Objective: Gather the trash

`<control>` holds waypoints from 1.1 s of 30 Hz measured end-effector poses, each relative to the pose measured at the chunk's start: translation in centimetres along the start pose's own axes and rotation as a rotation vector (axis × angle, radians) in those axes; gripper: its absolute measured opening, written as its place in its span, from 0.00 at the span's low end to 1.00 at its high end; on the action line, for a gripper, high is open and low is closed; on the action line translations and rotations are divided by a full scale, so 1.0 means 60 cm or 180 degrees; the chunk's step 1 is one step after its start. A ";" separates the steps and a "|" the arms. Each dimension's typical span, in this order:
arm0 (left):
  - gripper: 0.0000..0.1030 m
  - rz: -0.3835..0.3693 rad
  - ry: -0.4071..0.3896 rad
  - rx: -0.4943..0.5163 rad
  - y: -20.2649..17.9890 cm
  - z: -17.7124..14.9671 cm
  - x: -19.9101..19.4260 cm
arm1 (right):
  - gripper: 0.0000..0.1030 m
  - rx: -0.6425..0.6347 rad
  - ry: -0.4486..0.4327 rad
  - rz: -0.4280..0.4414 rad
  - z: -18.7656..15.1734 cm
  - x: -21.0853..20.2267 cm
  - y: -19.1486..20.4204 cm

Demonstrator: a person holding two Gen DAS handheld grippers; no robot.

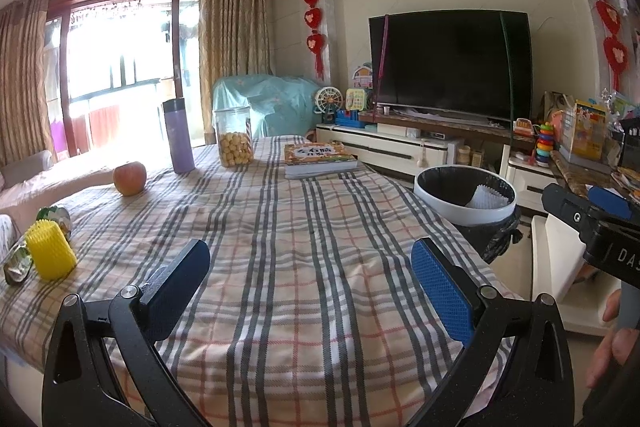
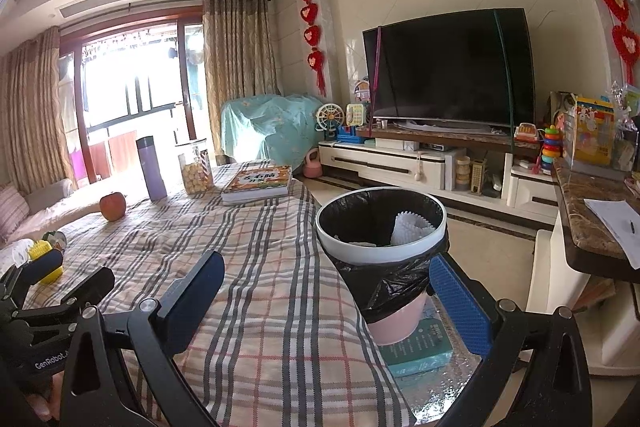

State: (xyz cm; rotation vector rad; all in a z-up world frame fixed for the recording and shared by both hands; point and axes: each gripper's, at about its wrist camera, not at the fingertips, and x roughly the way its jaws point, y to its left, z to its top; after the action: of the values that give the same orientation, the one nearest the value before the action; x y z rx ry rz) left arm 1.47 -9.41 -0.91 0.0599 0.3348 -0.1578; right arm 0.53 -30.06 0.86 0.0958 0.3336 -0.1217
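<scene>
On your plaid cloth table (image 1: 304, 267), far left: ribbed yellow foam sleeve (image 1: 50, 250), crinkled foil wrapper (image 1: 18, 262). Your left gripper (image 1: 308, 283), right gripper (image 2: 324, 301) both spread, empty. Right: round bin (image 2: 380, 227), glossy black liner.

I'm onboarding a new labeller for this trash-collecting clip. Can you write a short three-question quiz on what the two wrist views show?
1. True or false: both tongs, left and right, are open and empty.
2. What white item already lies in the black-lined bin?
A. a foam fruit net
B. a paper cup
C. a sock
3. Which yellow item stands near the table's left edge, beside a crumpled wrapper?

Key:
1. True.
2. A, the white foam net.
3. The yellow foam net.
</scene>
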 end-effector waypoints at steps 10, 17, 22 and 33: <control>1.00 -0.0016 0.0019 -0.0003 -0.001 -0.004 0.001 | 1.00 0.0000 0.0003 0.0014 0.003 -0.003 0.003; 1.00 -0.0026 0.0046 -0.0006 0.002 -0.008 0.005 | 1.00 0.0009 0.0002 0.0019 0.005 -0.003 0.003; 1.00 -0.0037 0.0056 0.0001 0.004 -0.007 0.009 | 1.00 0.0012 0.0007 0.0025 0.006 -0.002 0.005; 1.00 -0.0057 0.0090 -0.0002 0.010 -0.007 0.017 | 1.00 0.0031 0.0024 0.0059 0.002 0.001 0.004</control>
State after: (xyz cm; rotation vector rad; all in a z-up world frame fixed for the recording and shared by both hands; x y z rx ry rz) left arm 2.38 -8.96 -1.63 0.0585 0.3637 -0.1746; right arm 0.67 -29.85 0.95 0.1089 0.3397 -0.1047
